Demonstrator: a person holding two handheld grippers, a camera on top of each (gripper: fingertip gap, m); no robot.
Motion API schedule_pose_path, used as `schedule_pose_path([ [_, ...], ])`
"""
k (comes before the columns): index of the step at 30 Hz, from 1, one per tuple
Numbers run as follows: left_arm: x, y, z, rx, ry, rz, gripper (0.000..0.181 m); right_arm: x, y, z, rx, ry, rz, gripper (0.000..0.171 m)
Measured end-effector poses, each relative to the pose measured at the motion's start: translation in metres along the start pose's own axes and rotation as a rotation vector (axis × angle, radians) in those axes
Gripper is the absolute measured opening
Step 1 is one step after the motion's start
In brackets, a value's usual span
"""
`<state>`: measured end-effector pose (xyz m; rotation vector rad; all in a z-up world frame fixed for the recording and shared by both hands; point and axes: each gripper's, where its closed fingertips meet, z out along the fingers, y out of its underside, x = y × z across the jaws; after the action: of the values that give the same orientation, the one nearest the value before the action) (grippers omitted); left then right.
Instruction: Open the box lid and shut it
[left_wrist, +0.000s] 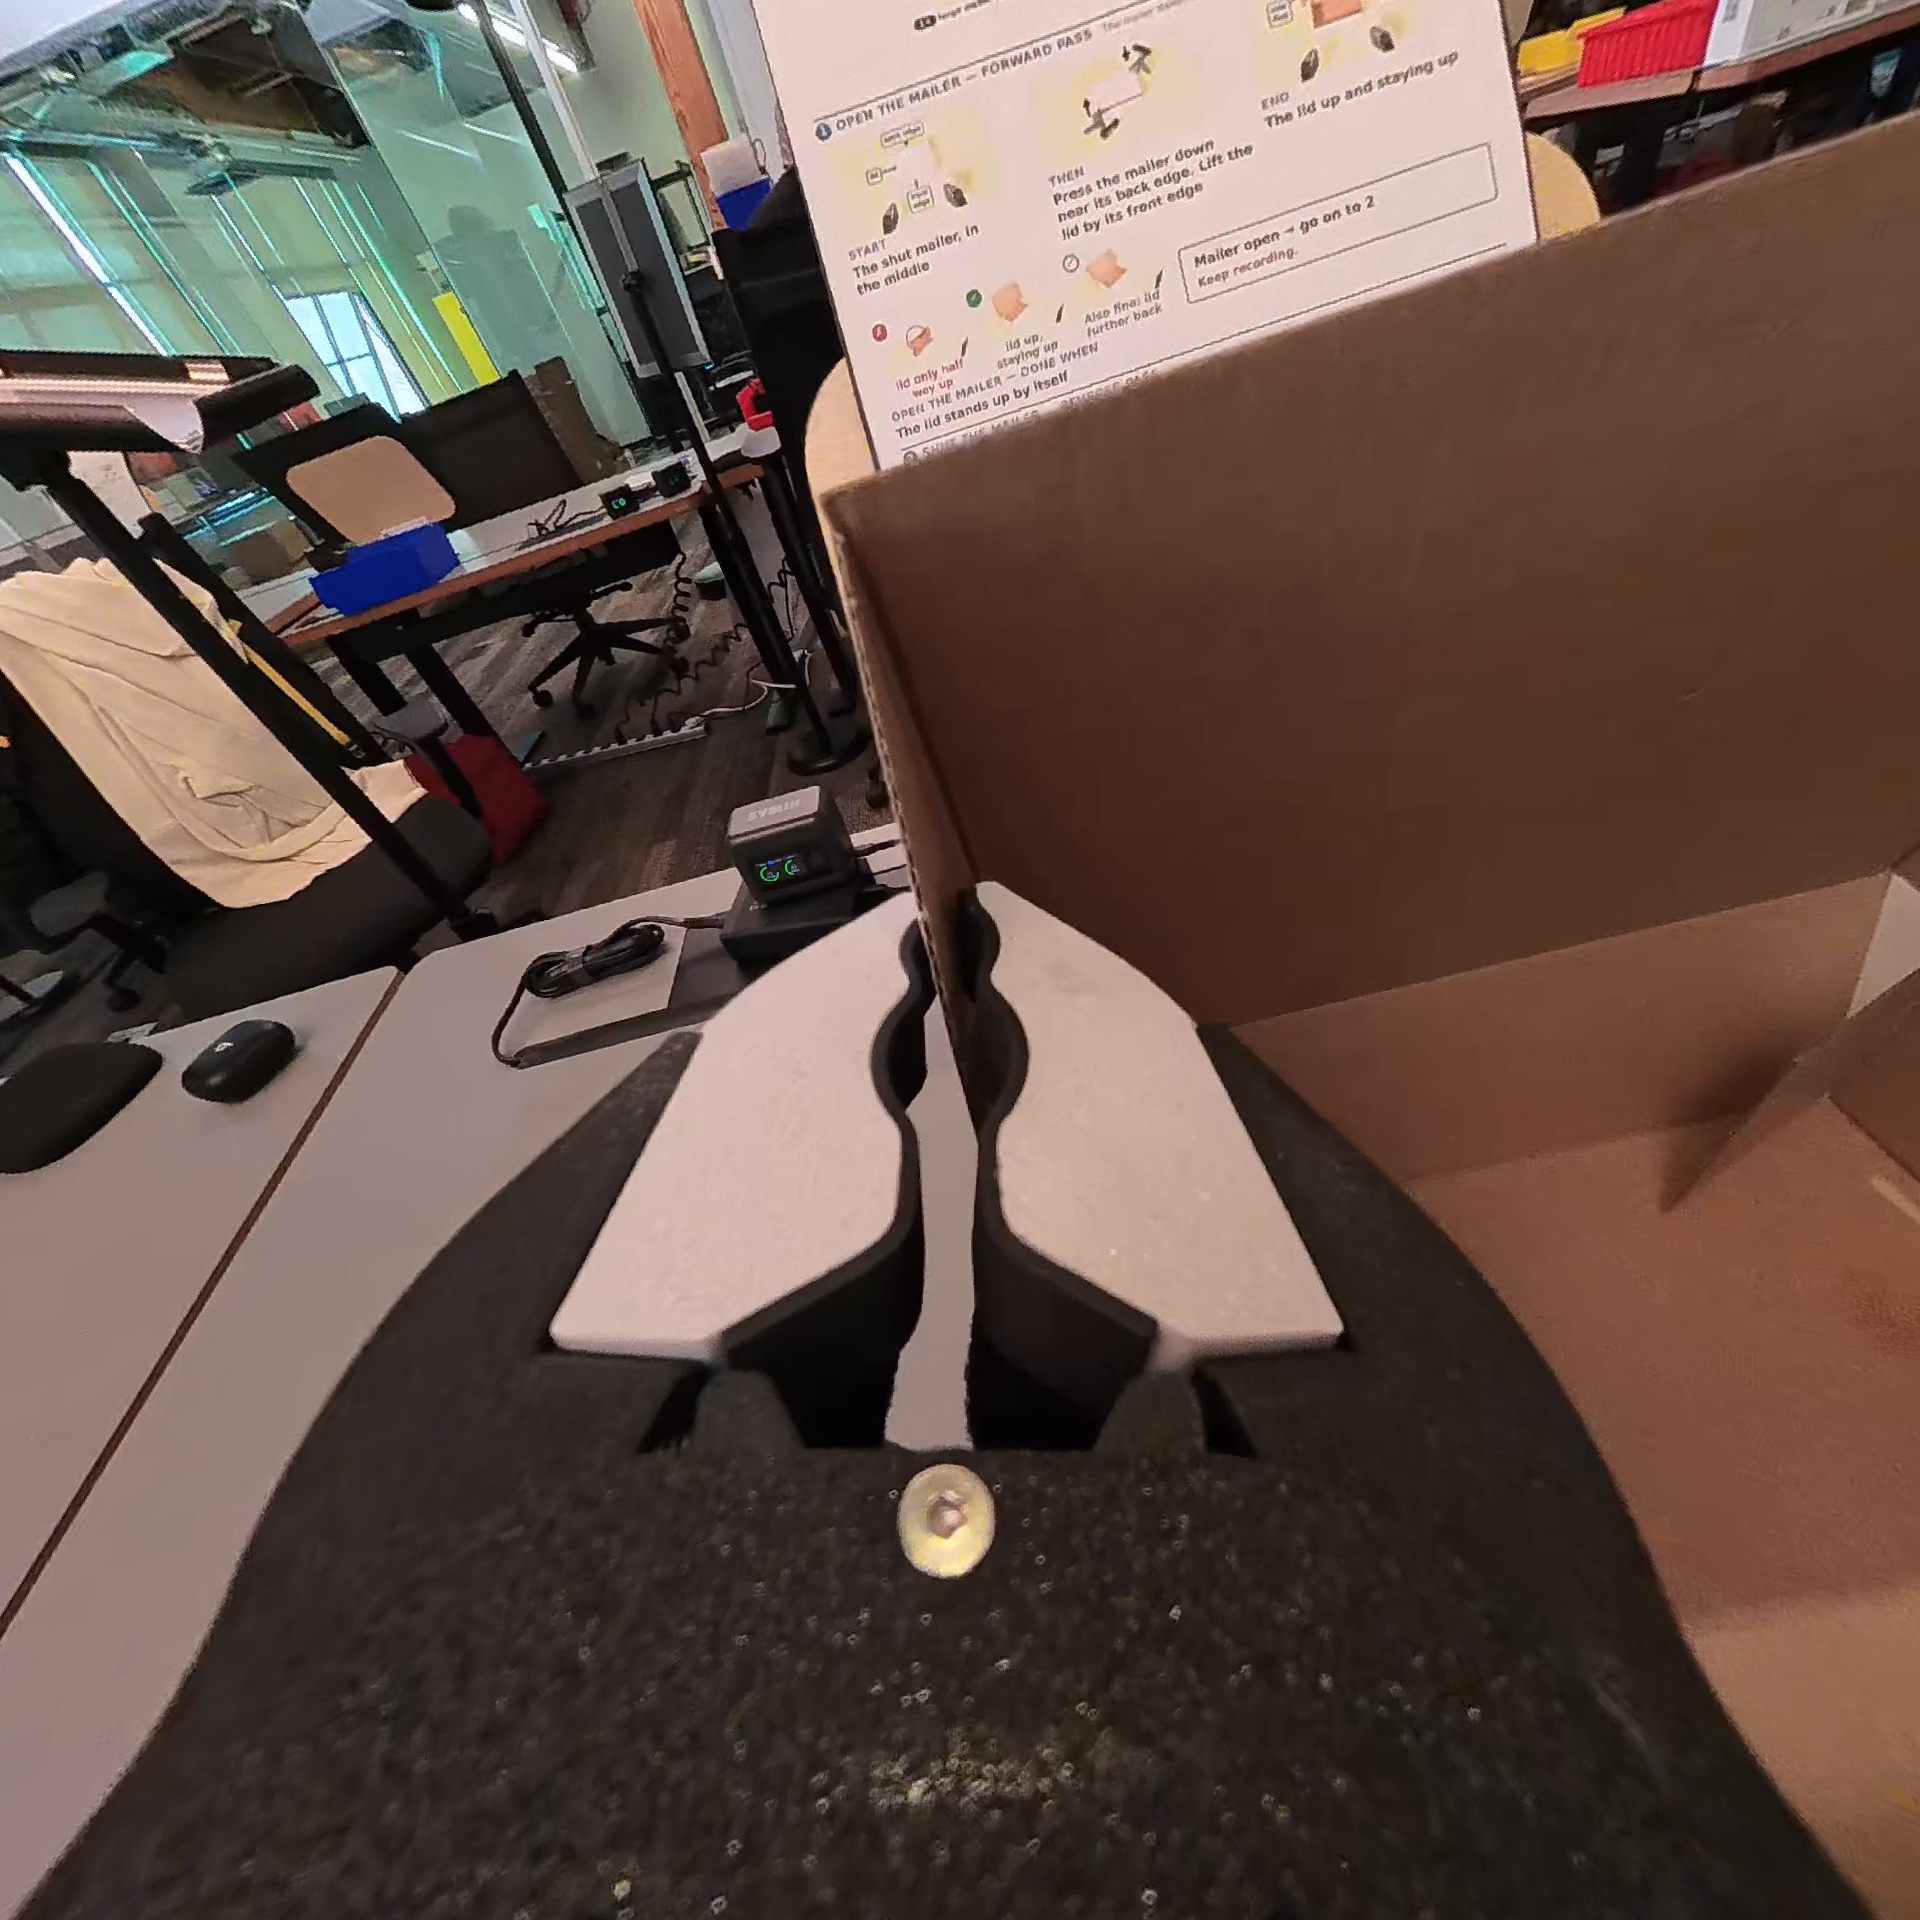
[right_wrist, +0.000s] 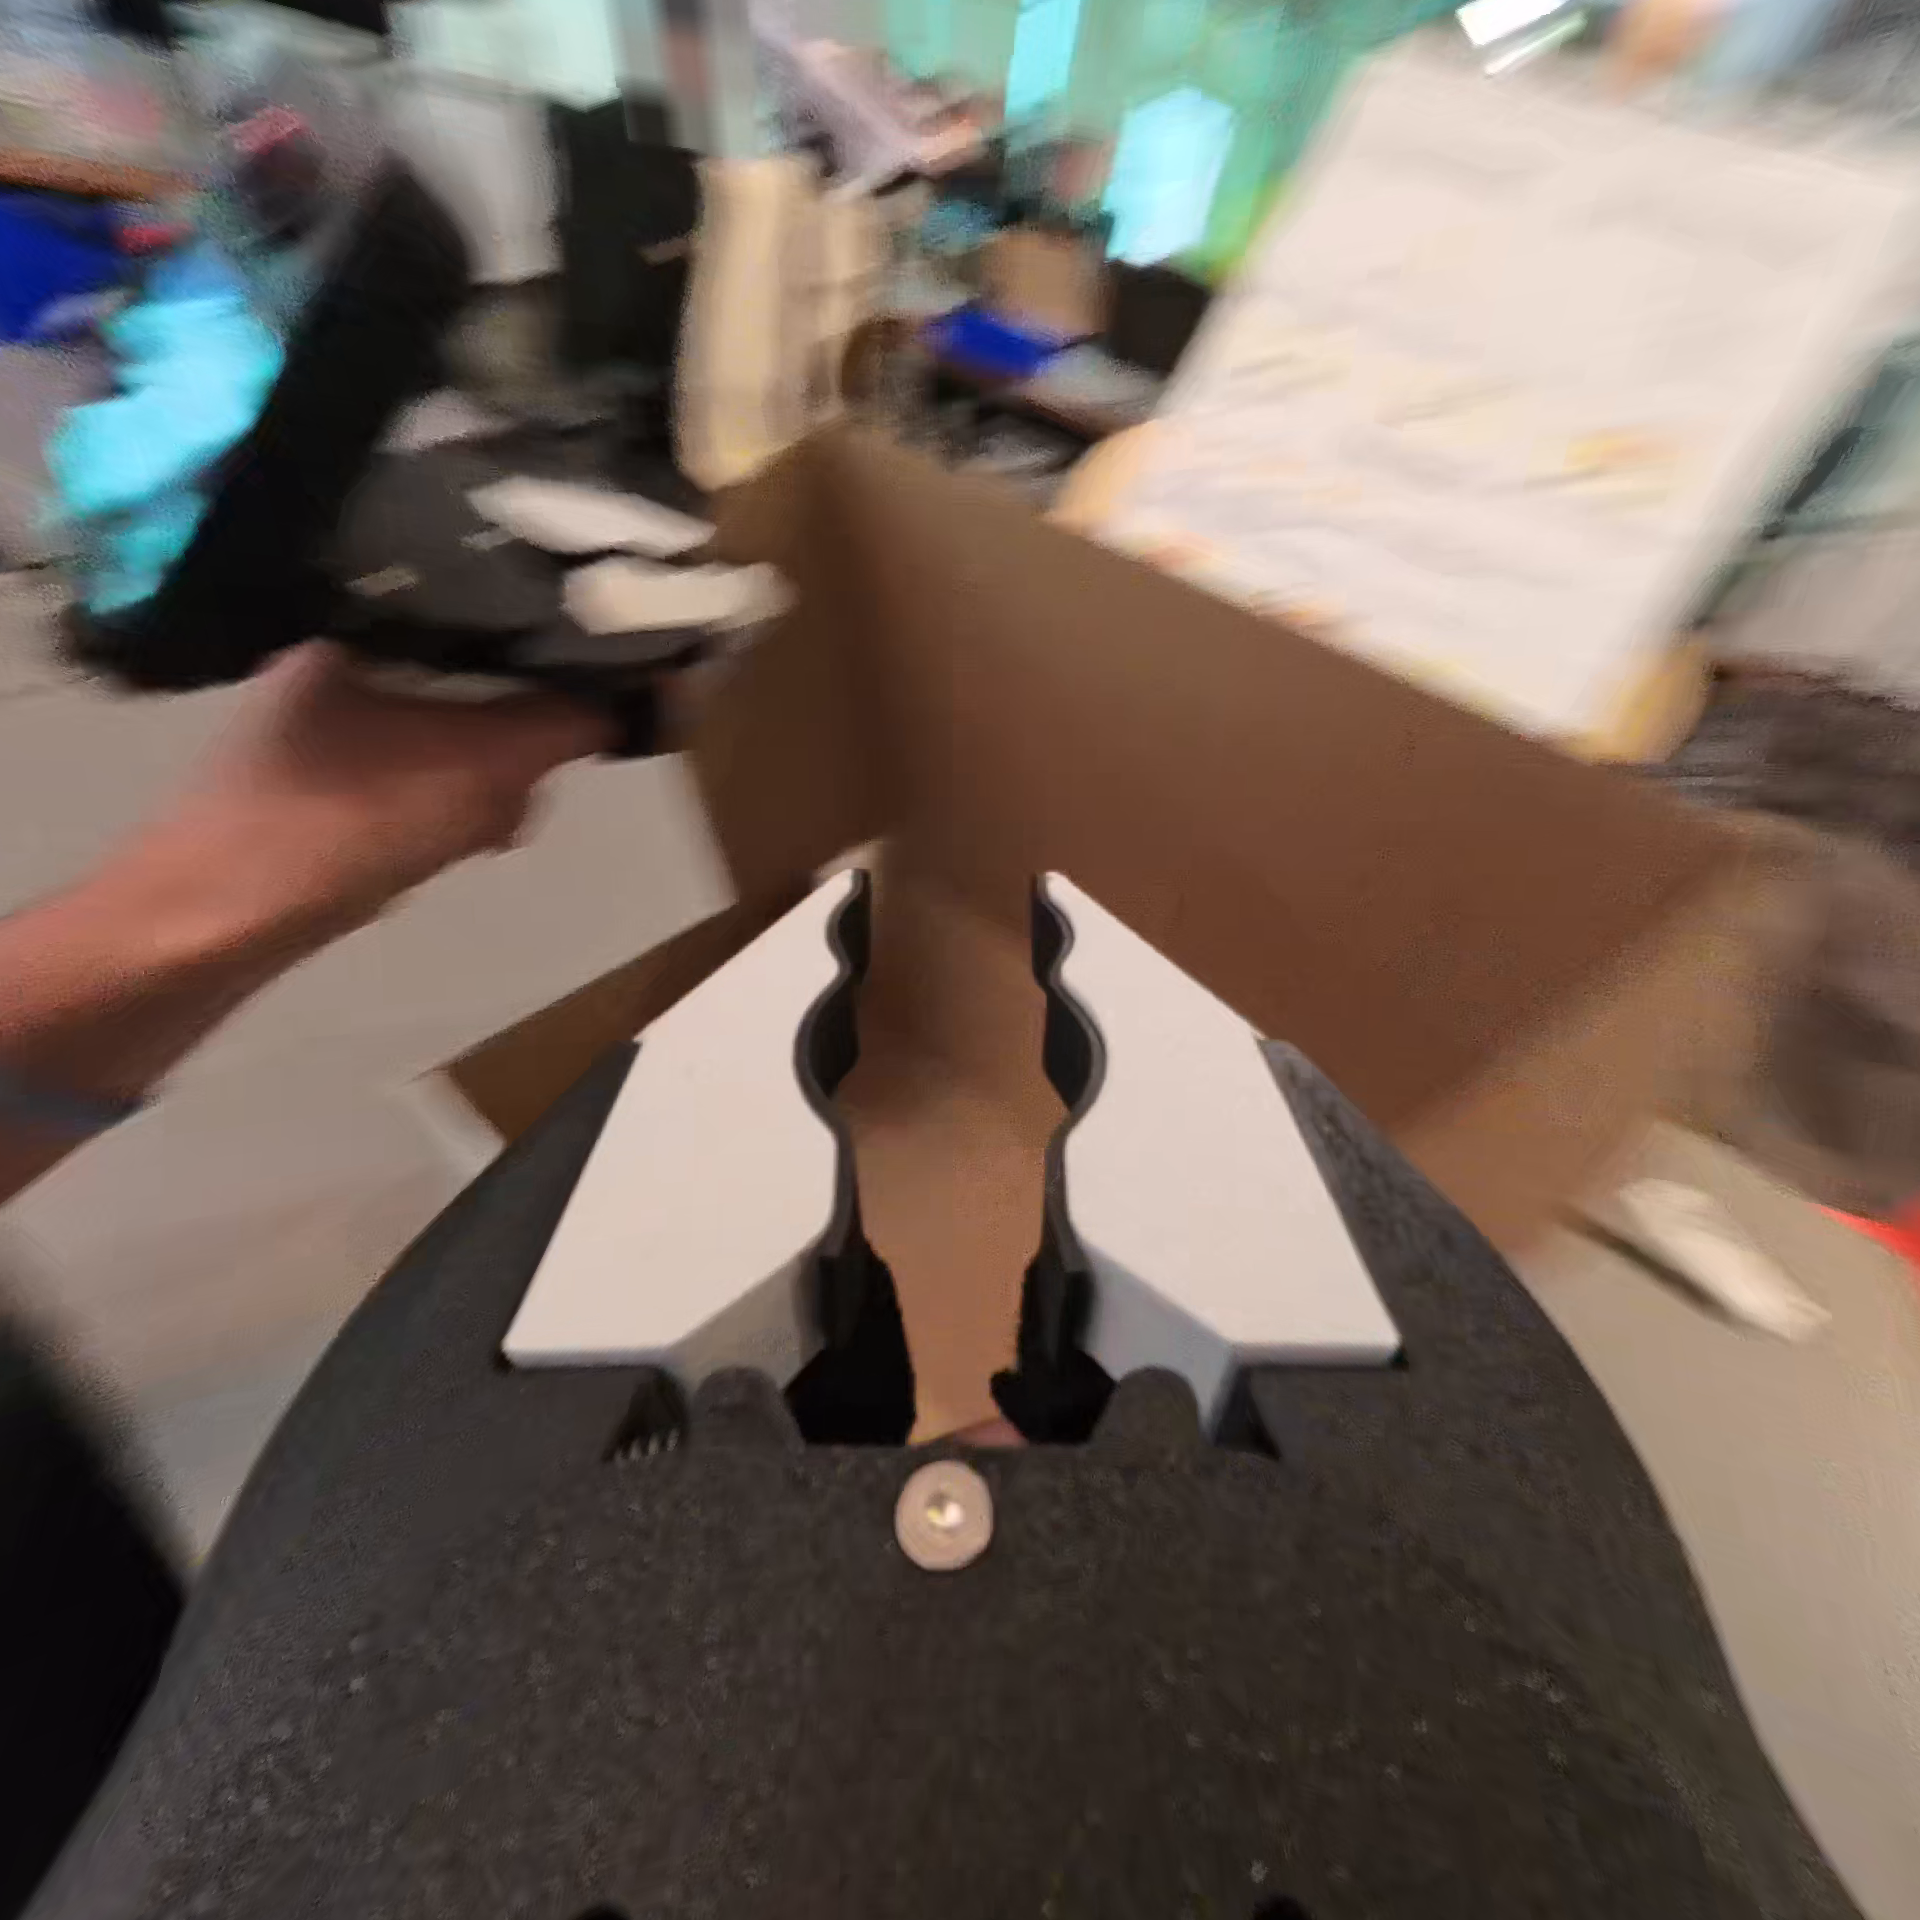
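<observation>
The cardboard mailer box (left_wrist: 1558, 1195) sits on the pale grey surface (left_wrist: 312, 1247) with its lid (left_wrist: 1403, 644) raised and standing nearly upright above the open tray. The left tool (left_wrist: 951, 935) is clamped on the lid's left side edge: its two white fingers (left_wrist: 790, 1122) press together on the thin corrugated edge, which runs up from between the tips. Behind the lid stands a white instruction sheet (left_wrist: 1143, 187). To the left on the surface lie a coiled black cable (left_wrist: 592, 961), a small charger with a lit display (left_wrist: 784, 847) and a black mouse (left_wrist: 237, 1058).

The right wrist view is heavily motion-blurred. The right tool (right_wrist: 951, 883) has its fingers apart, holding nothing, and points at the brown lid (right_wrist: 1143, 707). At far left of that view a person's hand (right_wrist: 343, 790) holds the left tool (right_wrist: 717, 613) at the lid's edge.
</observation>
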<state>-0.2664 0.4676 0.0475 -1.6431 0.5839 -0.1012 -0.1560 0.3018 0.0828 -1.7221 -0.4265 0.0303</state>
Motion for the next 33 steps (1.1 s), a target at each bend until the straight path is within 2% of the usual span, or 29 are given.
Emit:
schedule_pose_path([
  [2, 0.001, 0.000, 0.000, -0.005, 0.011, -0.012, 0.002, -0.044, 0.033, 0.041, -0.130, -0.224, -0.037, 0.031],
  [5, 0.003, -0.001, -0.002, -0.013, 0.023, -0.006, 0.003, -0.059, 0.099, 0.110, -0.313, -0.364, -0.140, 0.031],
  [8, 0.005, -0.001, -0.002, -0.020, 0.035, -0.002, 0.002, -0.052, 0.149, 0.164, -0.439, -0.358, -0.265, 0.031],
  [12, 0.004, -0.001, -0.001, -0.021, 0.056, -0.031, 0.002, -0.054, 0.173, 0.206, -0.477, -0.324, -0.227, 0.026],
  [14, 0.005, -0.002, -0.001, -0.021, 0.077, -0.053, 0.002, -0.047, 0.180, 0.219, -0.479, -0.260, -0.226, 0.007],
  [18, 0.002, 0.003, -0.005, -0.022, 0.126, -0.117, 0.001, -0.034, 0.180, 0.230, -0.468, -0.207, -0.108, 0.005],
  [25, 0.016, 0.012, -0.019, -0.053, 0.189, -0.152, 0.000, -0.017, 0.180, 0.240, -0.464, -0.065, -0.155, 0.001],
  [33, 0.017, 0.033, -0.021, -0.078, 0.161, -0.131, 0.001, -0.017, 0.185, 0.240, -0.440, -0.142, -0.178, 0.005],
])
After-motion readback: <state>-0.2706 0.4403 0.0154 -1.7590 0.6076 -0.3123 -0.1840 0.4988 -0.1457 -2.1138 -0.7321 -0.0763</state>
